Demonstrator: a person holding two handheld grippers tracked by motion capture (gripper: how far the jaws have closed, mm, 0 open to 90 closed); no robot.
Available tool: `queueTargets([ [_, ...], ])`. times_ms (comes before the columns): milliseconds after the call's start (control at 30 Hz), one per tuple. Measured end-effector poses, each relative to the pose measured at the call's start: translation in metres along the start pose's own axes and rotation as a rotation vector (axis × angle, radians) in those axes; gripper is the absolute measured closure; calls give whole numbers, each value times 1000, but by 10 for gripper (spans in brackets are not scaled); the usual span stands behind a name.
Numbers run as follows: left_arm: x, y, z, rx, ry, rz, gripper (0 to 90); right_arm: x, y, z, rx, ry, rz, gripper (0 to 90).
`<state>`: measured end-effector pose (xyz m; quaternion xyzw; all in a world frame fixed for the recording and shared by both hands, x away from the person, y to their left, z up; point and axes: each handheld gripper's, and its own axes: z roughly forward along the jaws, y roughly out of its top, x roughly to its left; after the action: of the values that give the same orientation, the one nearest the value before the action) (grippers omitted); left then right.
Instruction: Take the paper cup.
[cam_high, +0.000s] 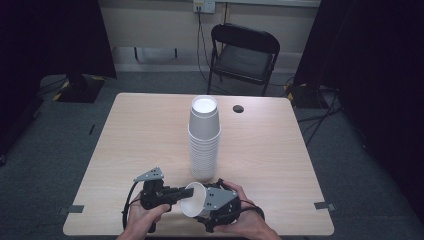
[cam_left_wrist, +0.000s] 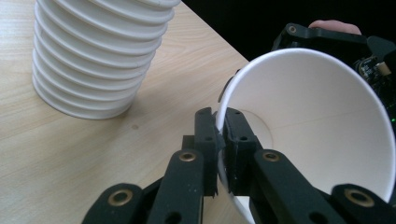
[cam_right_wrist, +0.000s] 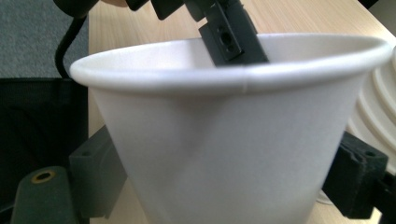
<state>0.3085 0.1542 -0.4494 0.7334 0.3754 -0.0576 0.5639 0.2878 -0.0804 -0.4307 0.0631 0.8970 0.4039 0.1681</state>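
1. One tall stack of white paper cups, upside down, stands on the light wooden tabletop; its separate cups are too tightly nested to count surely. It rises just beyond both tongs, between them and the far edge.
2. One single white paper cup is held off the tabletop between the two tongs, tipped on its side with its open mouth toward the left tongs.
3. There are two tongs, one in each of the person's hands, both near the tabletop's near edge.
4. The left tongs are drawn narrow on the single cup's rim: one jaw lies outside the wall, the other inside the mouth, with the rim pinched between them.
5. The right tongs hold the same cup by its body, a jaw pressed against each side of the wall, below the rim.
6. One black folding chair stands on the grey floor, well beyond the tabletop's far edge.
7. One small dark round hole marks the tabletop, just right of the stack's top.
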Motion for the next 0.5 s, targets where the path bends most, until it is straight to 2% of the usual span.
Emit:
queueTargets([
  [100, -1, 0, 1, 5, 14, 10, 848, -1, 0, -1, -10, 11, 21, 142],
  [233, -3, 1, 2, 10, 33, 31, 849, 0, 0, 1, 2, 7, 26, 137],
  [333, -3, 0, 1, 10, 26, 28, 849, 0, -1, 1, 2, 7, 29, 141],
  [500, -4, 2, 1, -16, 19, 34, 842, -2, -2, 1, 2, 16, 45, 147],
])
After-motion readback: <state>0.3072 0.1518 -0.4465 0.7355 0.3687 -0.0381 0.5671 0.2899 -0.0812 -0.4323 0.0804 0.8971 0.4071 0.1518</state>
